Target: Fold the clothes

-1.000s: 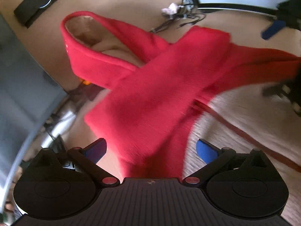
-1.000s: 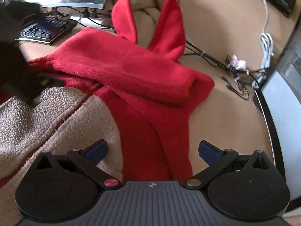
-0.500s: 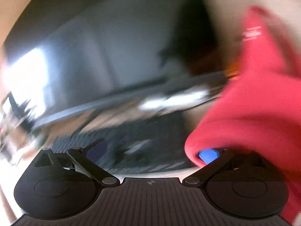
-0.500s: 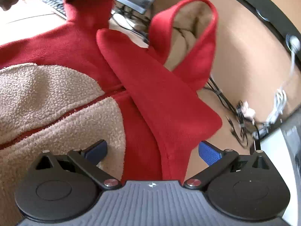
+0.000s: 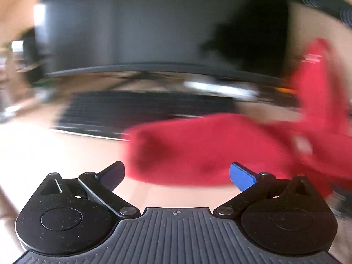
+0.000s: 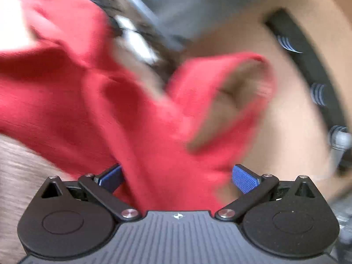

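While the left wrist view is badly smeared, it shows the left gripper [image 5: 177,173] with its fingers spread wide and holding nothing; a sleeve [image 5: 198,151] of the red garment [image 5: 308,136] lies just ahead of them on the pale worktop [image 5: 55,154], with a keyboard [image 5: 143,112] and a monitor [image 5: 143,28] behind. A careless sweep here could drag the sleeve off its fold or knock the keyboard. In the right wrist view, also blurred, the right gripper [image 6: 177,176] likewise stands released, yet red fleece fills the gap between its fingers, the hood [image 6: 233,101] gaping just beyond. Closing now could pinch several layers at once and pull the garment askew.
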Available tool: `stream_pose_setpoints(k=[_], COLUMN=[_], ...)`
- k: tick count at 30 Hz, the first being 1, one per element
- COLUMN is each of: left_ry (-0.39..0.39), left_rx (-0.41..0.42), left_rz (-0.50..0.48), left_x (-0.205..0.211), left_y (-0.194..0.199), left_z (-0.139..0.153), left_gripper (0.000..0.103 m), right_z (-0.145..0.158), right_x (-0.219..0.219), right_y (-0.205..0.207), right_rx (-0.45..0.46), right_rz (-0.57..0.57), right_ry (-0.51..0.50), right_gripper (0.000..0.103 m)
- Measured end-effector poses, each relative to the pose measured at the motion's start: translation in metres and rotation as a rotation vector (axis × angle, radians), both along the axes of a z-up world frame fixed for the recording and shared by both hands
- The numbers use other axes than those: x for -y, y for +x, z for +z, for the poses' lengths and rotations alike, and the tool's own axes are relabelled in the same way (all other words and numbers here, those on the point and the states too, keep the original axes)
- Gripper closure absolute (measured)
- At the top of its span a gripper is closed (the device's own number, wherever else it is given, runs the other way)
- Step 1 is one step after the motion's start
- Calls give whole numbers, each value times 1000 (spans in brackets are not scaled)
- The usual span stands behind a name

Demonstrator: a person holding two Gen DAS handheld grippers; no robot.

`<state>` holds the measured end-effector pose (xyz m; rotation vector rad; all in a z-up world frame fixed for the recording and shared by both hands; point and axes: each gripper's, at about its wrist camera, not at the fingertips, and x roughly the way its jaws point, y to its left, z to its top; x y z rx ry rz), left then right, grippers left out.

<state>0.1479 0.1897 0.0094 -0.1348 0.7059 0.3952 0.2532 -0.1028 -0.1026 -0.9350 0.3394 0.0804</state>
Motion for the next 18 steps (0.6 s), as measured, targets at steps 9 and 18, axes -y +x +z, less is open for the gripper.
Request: stream_pose_setpoints(k=[9,18], left_ry=[-63,-179], left_rx=[-14,-122], left_rz=[-337,-459], left_x=[83,122], left_y=[22,70], left_z=[-22,-63], left_gripper=[0,0], right_z=[82,138], right_x=[173,152], right_y=[-48,-44], right_rx=[246,98], right_rz=[-631,-305], right_ry=[227,428], right_gripper=[0,0])
